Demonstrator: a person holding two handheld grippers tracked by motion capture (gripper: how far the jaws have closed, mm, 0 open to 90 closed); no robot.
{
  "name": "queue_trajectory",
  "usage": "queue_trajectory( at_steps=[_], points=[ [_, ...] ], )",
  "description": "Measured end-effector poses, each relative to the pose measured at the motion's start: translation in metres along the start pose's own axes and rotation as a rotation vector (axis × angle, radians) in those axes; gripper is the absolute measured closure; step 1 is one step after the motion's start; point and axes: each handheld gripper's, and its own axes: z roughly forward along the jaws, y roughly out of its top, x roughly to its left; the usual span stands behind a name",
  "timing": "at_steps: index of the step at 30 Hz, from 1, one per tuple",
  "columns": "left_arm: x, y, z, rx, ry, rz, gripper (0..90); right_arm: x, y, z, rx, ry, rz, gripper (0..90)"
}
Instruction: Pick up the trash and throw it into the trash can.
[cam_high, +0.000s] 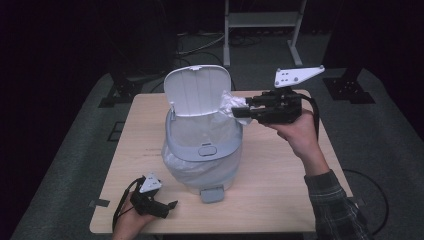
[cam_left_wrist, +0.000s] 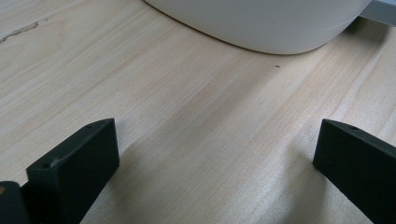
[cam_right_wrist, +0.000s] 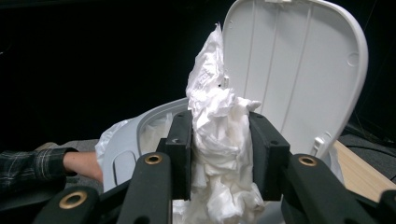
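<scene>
From the high view, a white pedal bin (cam_high: 202, 150) is seen standing near the middle of the table (cam_high: 280, 190), its lid (cam_high: 197, 90) raised upright and a thin plastic liner draped over its rim. The right tool (cam_high: 240, 111) is held level at the bin's right side, near the lid's edge, with a bunch of white bag plastic (cam_high: 231, 104) at its tip. How that plastic is gripped cannot be made out there; it is shown plainly in the right gripper view, where the crumpled white bag plastic (cam_right_wrist: 219, 140) is pinched between the two black jaws of the right tool (cam_right_wrist: 220, 154), rising above them in a peak and hanging below them in folds. Behind it in that view the inner face of the lid (cam_right_wrist: 299, 70) is seen, and lower down the grey rim of the bin (cam_right_wrist: 126, 144) and a plaid-sleeved forearm at the far left.

The left tool (cam_high: 167, 206) is seen in the high view resting low on the table near its front left corner, just beside the bin's base and well apart from the bag plastic. In the left gripper view its jaws are shown standing wide apart over bare wood, with nothing between them, and the rounded white base of the bin (cam_left_wrist: 261, 23) lies ahead of them, not touched.
</scene>
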Motion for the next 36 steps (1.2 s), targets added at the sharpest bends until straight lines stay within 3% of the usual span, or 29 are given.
queue_trajectory(
  at_steps=[14,30,36],
  points=[
    [0.0,0.0,0.0,0.0,0.0,0.0,0.0,-0.003,0.015,0.032,0.013,0.029,-0.008,63.9],
    [0.0,0.0,0.0,0.0,-0.004,0.002,0.0,0.006,0.028,0.076,0.054,0.074,-0.035,62.7],
    [0.0,0.0,0.0,0.0,-0.005,0.004,0.0,0.007,0.029,0.082,0.058,0.073,-0.037,56.8]
  ],
)
